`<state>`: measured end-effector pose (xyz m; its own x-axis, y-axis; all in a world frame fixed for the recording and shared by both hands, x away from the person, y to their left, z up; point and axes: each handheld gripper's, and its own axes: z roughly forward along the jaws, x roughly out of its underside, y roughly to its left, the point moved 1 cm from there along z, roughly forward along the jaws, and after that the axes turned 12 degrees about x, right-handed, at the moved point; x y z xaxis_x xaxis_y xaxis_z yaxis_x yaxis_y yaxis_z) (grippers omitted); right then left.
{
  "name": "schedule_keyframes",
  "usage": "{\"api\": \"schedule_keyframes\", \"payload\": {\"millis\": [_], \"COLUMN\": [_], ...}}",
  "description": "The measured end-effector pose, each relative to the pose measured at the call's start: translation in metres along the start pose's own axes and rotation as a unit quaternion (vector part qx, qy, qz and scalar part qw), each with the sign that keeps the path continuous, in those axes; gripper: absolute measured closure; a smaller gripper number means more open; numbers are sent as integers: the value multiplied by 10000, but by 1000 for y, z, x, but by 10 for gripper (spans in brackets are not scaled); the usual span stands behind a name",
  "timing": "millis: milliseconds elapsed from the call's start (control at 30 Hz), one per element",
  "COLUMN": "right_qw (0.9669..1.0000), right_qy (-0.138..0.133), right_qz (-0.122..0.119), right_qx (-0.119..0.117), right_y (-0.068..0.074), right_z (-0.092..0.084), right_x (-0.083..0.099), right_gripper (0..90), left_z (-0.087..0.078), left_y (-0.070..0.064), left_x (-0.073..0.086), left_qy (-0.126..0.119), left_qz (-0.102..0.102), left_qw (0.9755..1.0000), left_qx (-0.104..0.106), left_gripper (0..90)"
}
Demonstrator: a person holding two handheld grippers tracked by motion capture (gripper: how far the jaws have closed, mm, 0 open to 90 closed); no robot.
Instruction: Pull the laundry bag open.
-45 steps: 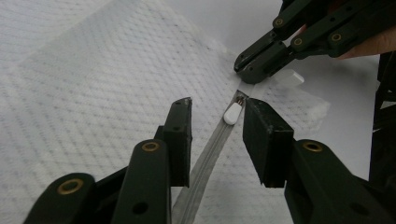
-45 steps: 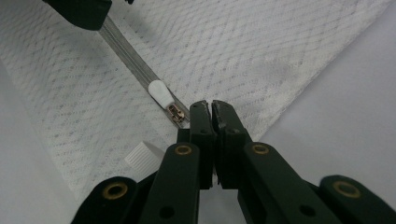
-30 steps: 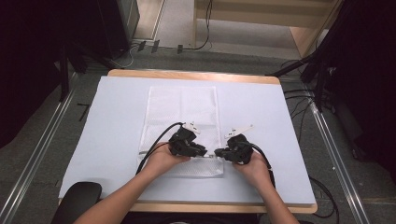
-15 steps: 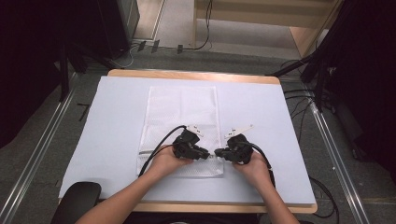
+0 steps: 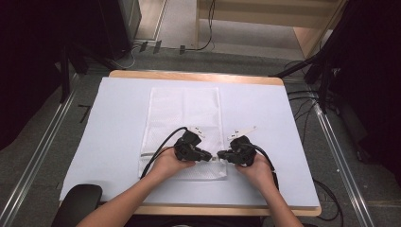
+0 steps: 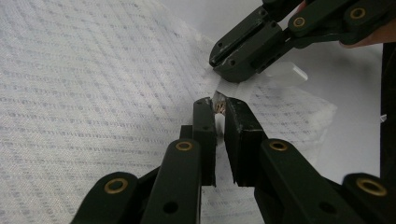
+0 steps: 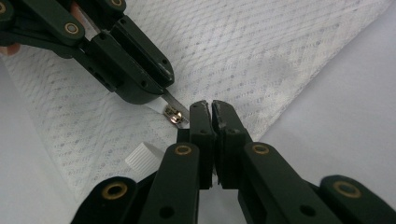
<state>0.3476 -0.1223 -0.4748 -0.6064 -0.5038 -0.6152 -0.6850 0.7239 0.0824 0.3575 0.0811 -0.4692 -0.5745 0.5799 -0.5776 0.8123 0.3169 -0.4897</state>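
A white mesh zipper bag point(image 5: 184, 109) lies flat on the white table cover point(image 5: 118, 118). Both grippers meet at its near edge. My left gripper point(image 5: 208, 157) point(image 6: 218, 106) has just been closing, and its tips now pinch the metal zipper pull point(image 7: 173, 101) just behind the slider point(image 7: 173, 115). My right gripper point(image 5: 221, 156) point(image 7: 211, 107) is shut on the bag's fabric edge right beside the slider. In the left gripper view the right gripper point(image 6: 233, 70) clamps that fabric just beyond my own tips. The two grippers point at each other, almost touching.
A small white ribbed piece point(image 7: 142, 156) lies at the bag's edge next to the right gripper. A black rounded seat back point(image 5: 78, 198) sits at the table's near left corner. Cables point(image 5: 307, 109) run over the floor to the right. Metal rails point(image 5: 42, 146) flank the table.
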Motion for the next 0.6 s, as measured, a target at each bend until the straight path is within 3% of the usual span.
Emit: {"api": "schedule_keyframes", "payload": {"millis": [267, 400, 600], "right_qw": [10000, 10000, 10000], "right_qy": [0, 1, -5], "right_qz": [1, -7, -24], "right_qx": [1, -4, -5], "right_y": [0, 0, 0], "right_z": [0, 0, 0], "right_x": [0, 0, 0], "right_gripper": [886, 886, 886], "left_z": [6, 8, 7], "left_y": [-1, -2, 0], "left_x": [2, 2, 1], "left_qy": [-26, 1, -30], "left_qz": [-12, 72, -72], "left_qw": [9999, 10000, 9999], "left_qx": [120, 46, 131], "left_gripper": [822, 844, 875]}}
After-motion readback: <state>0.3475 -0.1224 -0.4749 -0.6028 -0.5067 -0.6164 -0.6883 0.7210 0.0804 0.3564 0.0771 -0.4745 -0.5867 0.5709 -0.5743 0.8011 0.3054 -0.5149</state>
